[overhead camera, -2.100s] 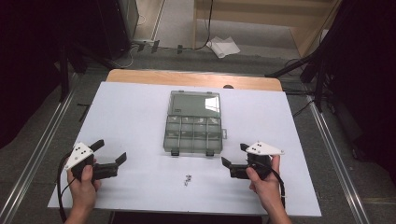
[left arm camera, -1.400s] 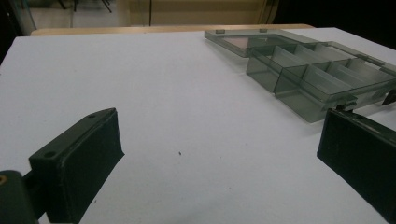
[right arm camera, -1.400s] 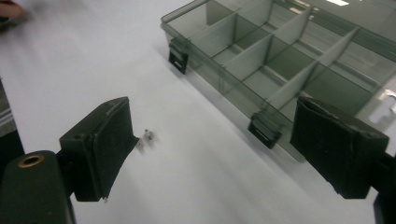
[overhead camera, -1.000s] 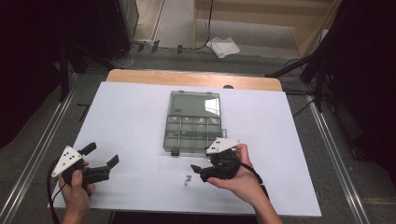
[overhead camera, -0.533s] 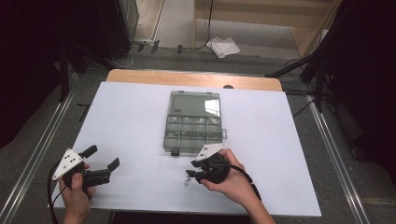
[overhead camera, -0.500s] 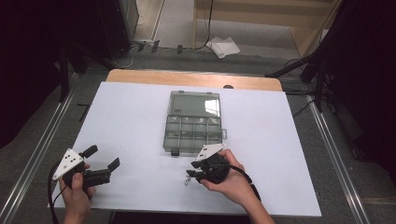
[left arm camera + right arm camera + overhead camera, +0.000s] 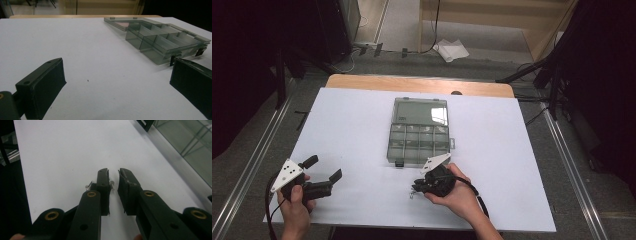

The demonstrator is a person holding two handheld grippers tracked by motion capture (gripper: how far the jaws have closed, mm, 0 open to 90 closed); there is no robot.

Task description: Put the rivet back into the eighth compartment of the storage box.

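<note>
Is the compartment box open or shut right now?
Open. In the high view the box has its lid laid flat behind the tray, and in the left gripper view the dividers stand uncovered.

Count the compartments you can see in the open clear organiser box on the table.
8: the organiser box shows two rows of four, one behind the other. The dividers are faint, so more may be hidden.

Your desk (image 7: pixel 352 120): white top, wood edge at the far side. Open clear box (image 7: pixel 418 130) sits mid-desk, lid flat behind it. Small clear parts (image 7: pixel 412 194) lie near the front edge.
</note>
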